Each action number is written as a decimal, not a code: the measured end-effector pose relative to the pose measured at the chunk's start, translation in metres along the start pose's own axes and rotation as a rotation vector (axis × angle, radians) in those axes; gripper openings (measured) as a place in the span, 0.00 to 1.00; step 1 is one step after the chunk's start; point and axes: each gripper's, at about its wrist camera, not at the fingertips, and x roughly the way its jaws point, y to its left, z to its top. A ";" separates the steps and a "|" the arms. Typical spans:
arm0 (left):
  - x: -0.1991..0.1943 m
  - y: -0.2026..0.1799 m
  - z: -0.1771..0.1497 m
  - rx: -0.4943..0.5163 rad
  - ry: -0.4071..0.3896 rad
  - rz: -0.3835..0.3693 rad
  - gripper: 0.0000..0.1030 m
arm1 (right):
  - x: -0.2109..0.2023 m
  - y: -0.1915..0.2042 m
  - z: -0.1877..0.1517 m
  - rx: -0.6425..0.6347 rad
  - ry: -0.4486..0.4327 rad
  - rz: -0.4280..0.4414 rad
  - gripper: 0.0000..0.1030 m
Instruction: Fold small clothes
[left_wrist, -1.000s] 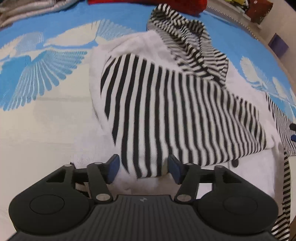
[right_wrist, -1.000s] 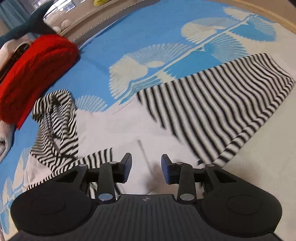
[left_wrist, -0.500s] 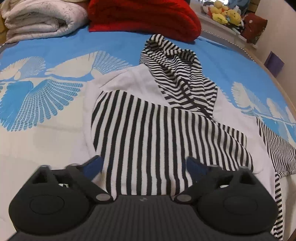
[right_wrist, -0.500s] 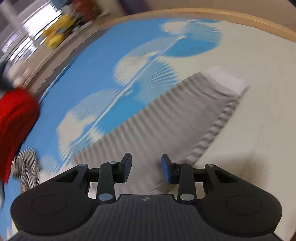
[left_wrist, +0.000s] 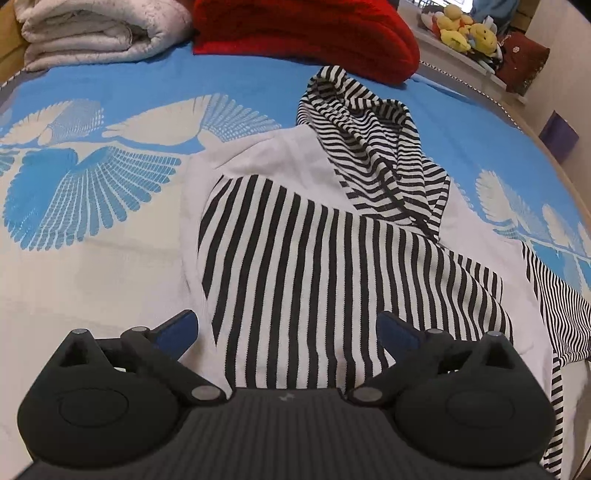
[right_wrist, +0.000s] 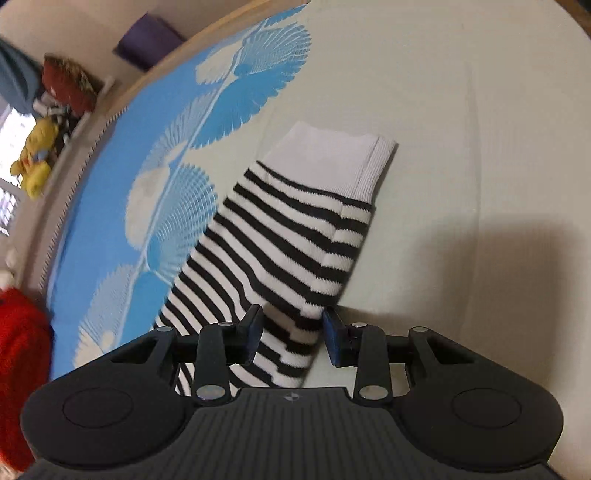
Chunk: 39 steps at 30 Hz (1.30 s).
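Note:
A small black-and-white striped hoodie (left_wrist: 314, 266) with a white body lies on the bed, hood (left_wrist: 362, 122) toward the far side, one striped sleeve folded across its front. My left gripper (left_wrist: 287, 326) is wide open and empty, just above the folded sleeve's near end. In the right wrist view the other striped sleeve (right_wrist: 288, 240) lies stretched out flat, ending in a white cuff (right_wrist: 332, 155). My right gripper (right_wrist: 291, 332) is open, its jaws low over the sleeve on either side of its near part, not closed on it.
The bed sheet (left_wrist: 92, 258) is cream and blue with bird and fan prints. A red blanket (left_wrist: 306, 33) and a folded white quilt (left_wrist: 96, 29) lie at the far edge. Plush toys (left_wrist: 469, 33) sit on a ledge beyond. The bed's wooden rim (right_wrist: 155, 85) curves around the right side.
My left gripper has opened wide and pulled back from the folded sleeve. My right gripper has swung away from the hoodie's body along the outstretched sleeve toward its cuff.

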 end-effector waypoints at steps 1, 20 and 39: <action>0.001 0.001 0.000 -0.001 0.004 0.002 0.99 | 0.001 0.001 0.000 -0.002 -0.007 0.004 0.35; -0.019 0.062 0.020 -0.197 -0.039 0.091 0.99 | -0.122 0.225 -0.209 -0.900 -0.186 0.458 0.04; -0.021 0.011 0.012 -0.030 0.007 -0.218 0.29 | -0.121 0.214 -0.282 -0.812 0.272 0.276 0.36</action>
